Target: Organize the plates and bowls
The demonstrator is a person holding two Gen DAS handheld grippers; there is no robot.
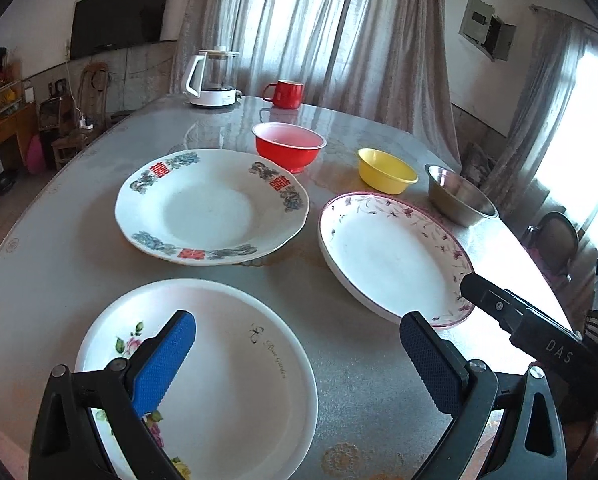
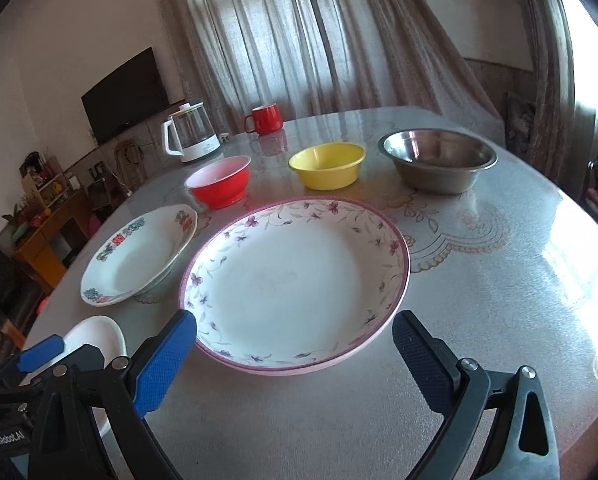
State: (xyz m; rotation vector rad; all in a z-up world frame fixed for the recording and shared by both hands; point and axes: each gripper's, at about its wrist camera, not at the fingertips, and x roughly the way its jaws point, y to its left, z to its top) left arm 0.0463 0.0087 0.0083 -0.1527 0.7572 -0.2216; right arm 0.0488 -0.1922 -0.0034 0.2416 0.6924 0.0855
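Plate just ahead of the right claw, three bowls in a row behind it, kettle and mug beyond them on the bench

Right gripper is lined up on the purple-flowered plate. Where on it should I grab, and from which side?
Take the near rim of the purple-flowered plate, coming in low from the side facing the right gripper. The plate lies flat on the table, but its rim flares up and outward, probably leaving room for one finger to slip under the lip and the other to press on top. The fingers are already open and the near edge is unobstructed.
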